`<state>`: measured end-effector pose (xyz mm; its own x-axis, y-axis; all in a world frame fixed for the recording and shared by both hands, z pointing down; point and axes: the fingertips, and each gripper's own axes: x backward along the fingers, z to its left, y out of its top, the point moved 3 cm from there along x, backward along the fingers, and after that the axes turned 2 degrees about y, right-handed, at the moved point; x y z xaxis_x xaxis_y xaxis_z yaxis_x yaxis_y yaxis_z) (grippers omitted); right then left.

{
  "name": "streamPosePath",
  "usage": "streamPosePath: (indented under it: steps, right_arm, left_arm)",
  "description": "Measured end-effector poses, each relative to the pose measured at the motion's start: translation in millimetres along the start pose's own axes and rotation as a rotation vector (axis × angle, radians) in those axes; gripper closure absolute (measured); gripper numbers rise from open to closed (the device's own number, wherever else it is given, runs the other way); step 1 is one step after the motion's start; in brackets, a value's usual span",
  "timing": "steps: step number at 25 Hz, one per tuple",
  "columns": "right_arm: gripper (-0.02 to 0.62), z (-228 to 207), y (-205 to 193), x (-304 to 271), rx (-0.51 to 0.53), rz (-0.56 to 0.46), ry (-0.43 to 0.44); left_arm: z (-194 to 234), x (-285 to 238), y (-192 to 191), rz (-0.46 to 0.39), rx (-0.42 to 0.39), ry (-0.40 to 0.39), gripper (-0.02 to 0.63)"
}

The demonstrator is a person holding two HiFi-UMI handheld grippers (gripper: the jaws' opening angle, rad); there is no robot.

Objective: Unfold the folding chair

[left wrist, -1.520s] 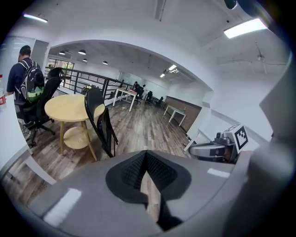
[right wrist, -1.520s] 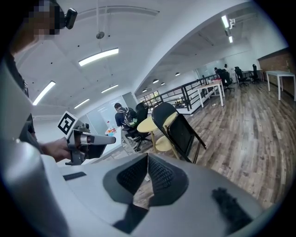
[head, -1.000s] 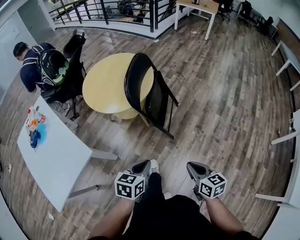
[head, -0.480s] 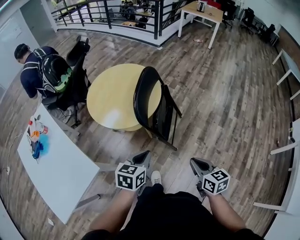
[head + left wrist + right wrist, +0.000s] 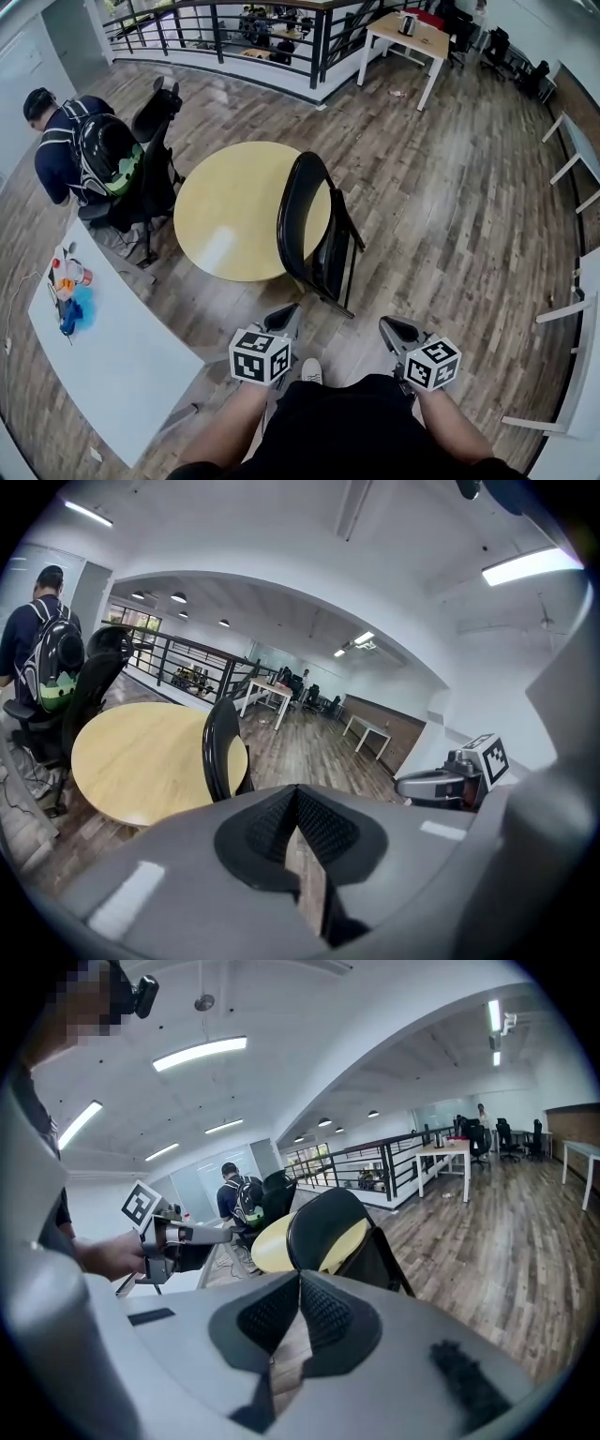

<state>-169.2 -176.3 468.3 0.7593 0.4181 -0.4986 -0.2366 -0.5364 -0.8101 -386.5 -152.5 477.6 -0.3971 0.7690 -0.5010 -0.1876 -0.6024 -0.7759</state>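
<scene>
Folding chair (image 5: 314, 234) is folded up, leaning against the round desk (image 5: 220, 211), well beyond both claws. Left claw (image 5: 284, 317) and right claw (image 5: 391, 328) are fully closed, empty. Open both before reaching: one on the backrest top, the other on the seat edge.

folding chair (image 5: 323, 248): black | round table (image 5: 230, 211): yellow | floor (image 5: 450, 187): grey-brown planks

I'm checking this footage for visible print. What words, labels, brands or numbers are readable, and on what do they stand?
No text is readable.
Cubes on the left gripper and right gripper: square black-and-white markers, no letters.
The small items on the white table: too small to read.
The folding chair: no label shows.
</scene>
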Motion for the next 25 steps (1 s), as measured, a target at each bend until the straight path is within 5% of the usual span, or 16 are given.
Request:
streamPosePath:
  steps: [13,25]
  right_arm:
    - [0.589,-16.2,15.3,-34.8,0.020,-0.024,0.052]
    - [0.589,-53.3,7.0,-16.4,-0.042,-0.077,0.000]
  left_arm:
    - [70.3,-27.5,73.3,-0.159,-0.071,0.196,0.548]
    - [151.7,-137.9,110.0,-0.003,-0.067,0.329,0.416]
